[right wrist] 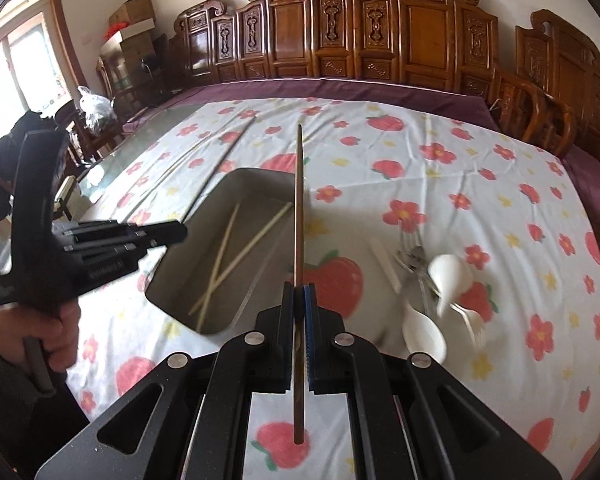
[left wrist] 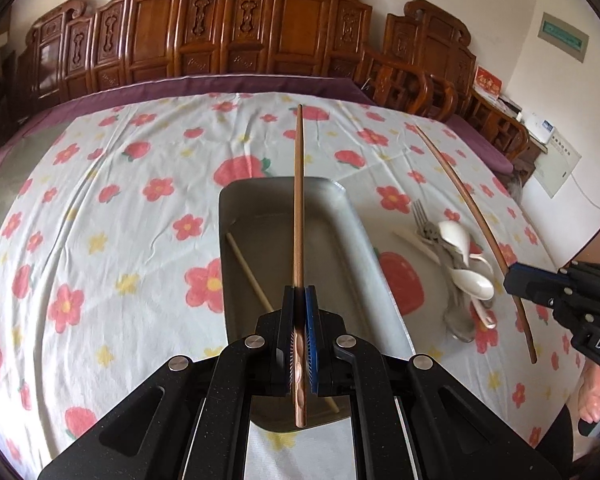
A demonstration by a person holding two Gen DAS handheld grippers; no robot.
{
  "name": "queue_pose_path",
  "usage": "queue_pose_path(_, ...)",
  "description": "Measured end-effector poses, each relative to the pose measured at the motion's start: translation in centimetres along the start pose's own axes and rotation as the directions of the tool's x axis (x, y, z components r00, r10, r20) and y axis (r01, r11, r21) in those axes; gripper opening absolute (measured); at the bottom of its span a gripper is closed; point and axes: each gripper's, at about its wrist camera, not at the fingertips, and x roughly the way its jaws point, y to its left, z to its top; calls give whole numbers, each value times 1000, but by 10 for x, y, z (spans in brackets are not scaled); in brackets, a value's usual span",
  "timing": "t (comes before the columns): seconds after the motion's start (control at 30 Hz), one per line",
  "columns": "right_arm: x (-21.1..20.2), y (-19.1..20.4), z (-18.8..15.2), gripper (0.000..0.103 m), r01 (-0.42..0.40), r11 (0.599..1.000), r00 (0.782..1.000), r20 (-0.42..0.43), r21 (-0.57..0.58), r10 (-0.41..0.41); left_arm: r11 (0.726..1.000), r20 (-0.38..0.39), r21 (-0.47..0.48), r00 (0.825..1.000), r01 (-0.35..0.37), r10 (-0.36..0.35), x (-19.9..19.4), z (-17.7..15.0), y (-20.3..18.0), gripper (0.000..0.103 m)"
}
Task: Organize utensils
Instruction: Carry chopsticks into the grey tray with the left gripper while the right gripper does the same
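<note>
My left gripper (left wrist: pixel 299 294) is shut on a brown chopstick (left wrist: pixel 298 200) and holds it over the metal tray (left wrist: pixel 342 216). My right gripper (right wrist: pixel 299 292) is shut on a second brown chopstick (right wrist: pixel 298 208), just right of the tray (right wrist: pixel 204 200). That second chopstick also shows in the left wrist view (left wrist: pixel 472 204), held by the right gripper (left wrist: pixel 514 280). Two pale chopsticks (right wrist: pixel 236 256) lie crossed inside the tray. A pile of white spoons (right wrist: pixel 448 272) and metal forks (right wrist: pixel 412 256) lies on the cloth to the right of the tray.
The table has a floral cloth (left wrist: pixel 100 220) over it. Carved wooden chairs (left wrist: pixel 220 32) line the far side. The left gripper (right wrist: pixel 168 234) shows at the left of the right wrist view, above the tray's left edge. Boxes (right wrist: pixel 134 20) stand at the back left.
</note>
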Motion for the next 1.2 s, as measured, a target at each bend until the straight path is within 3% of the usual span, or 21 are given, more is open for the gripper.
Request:
queue_pose_path(0.5,22,22,25,6,-37,999,999,8,27,37,1000,-44,-6,999,-25,24,14,-7,6,6)
queue_pose_path(0.67,33,29,32,6,-38,999,999,-4,22,38,999,-6,-2,999,-40,40,3,-3,9,16)
queue_pose_path(1.03,82,50,31,6,-54,998,996,-73,28,56,995,62,-26,994,-93,95,-20,12,35,16)
queue_pose_path(1.2,99,59,30,6,-60,998,993,-95,28,63,995,81,-49,993,-85,89,-30,16,44,16)
